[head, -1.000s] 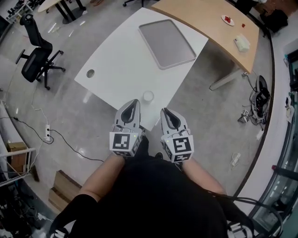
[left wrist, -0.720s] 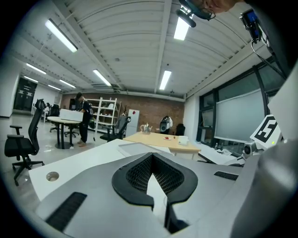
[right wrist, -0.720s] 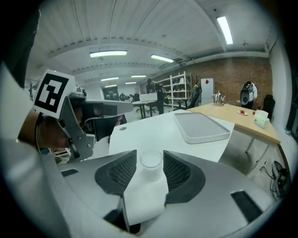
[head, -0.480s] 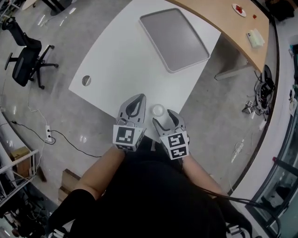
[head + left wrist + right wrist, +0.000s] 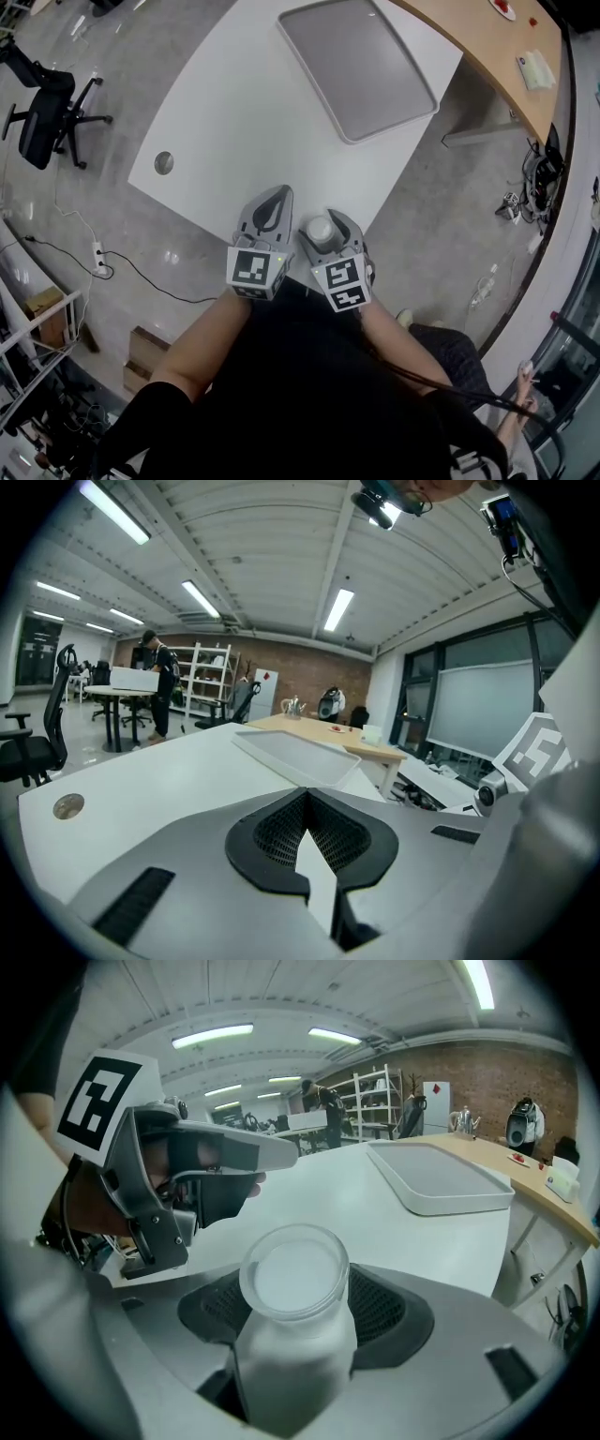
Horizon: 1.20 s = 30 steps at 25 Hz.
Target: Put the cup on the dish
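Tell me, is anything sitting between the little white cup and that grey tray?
Nothing visible does. The cup stands near the edge of the table, between the opening jaws of the right gripper; only plain white tabletop lies between it and the tray.

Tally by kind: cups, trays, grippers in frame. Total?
Cup: 1
Tray: 1
Grippers: 2 (left gripper shut and empty; right gripper with jaws opening, cup between them)
Total: 4
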Motion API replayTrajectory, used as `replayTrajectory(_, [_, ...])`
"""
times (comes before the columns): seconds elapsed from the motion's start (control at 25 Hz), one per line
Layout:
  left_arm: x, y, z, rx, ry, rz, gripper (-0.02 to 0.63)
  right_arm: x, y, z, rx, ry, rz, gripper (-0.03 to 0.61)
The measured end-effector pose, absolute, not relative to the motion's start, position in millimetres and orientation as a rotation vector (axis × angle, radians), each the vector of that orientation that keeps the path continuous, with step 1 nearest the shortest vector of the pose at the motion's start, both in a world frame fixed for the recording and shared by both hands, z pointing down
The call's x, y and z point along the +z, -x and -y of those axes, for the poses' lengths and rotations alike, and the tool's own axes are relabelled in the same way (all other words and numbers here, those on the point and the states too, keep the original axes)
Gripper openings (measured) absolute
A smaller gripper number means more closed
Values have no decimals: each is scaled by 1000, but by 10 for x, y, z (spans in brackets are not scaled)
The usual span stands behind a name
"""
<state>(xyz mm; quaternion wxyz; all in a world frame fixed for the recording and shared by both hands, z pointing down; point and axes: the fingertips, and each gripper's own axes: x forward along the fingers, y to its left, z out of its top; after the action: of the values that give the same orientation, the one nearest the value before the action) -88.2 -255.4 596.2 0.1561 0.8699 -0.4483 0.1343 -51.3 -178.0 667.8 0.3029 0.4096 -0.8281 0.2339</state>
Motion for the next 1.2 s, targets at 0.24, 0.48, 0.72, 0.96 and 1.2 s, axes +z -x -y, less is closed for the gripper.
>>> replayTrajectory(0.24, [6038,818,2643,409,-2451,1277,6,6693,474,1893,577,-1083,2205,252])
replayTrajectory(0.48, [5857,709,2755,380,-2480,1270,6,6378,250,2075,567,-1199,2223,252])
replayTrajectory(0.72, [5450,502,2770,302,-2555,1244,7,5842,38,2212,537,-1284,2227,252])
replayTrajectory(0.96, [4892,326,2813,214,-2609,1284,6,5266,-189,2284,522,-1355,2262,252])
replayTrajectory(1.2, [4303,230,3036,110,-2669,1356,6,4616,-506,2564,453,-1465,2306,252])
